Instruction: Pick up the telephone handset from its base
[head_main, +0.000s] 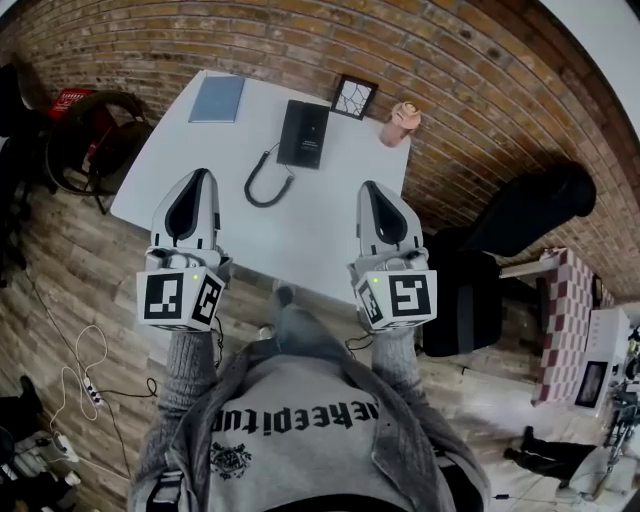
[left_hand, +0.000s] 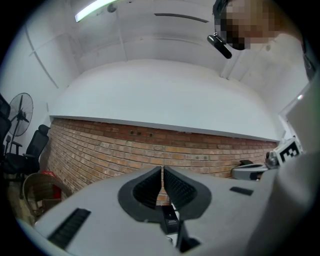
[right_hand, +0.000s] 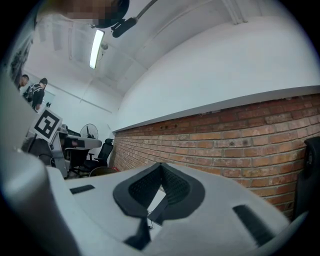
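The job is at the approach stage: nothing has been picked up yet. In the head view the black telephone handset lies on its base in the upper middle of the frame, toward the far side of the white worktop. The two dark shapes blend, so the seam between them is hard to make out. A curly cord loops out from the phone's lower left side. A blue notebook sits to the phone's left, a small picture frame just to its upper right, and a pink figurine further right.

The left hand-held gripper and the right hand-held gripper are held side by side over the near part of the worktop, both pointing toward the phone and both well apart from it. In its own view, each hand-held gripper is clenched, pads together with nothing between them.

The next move, as I judge it, calls for one hand-held gripper to spread its jaws, travel up the frame to the phone, and line up across the handset's narrow middle before closing. The lift should be straight up so that the cord does not drag the base along.
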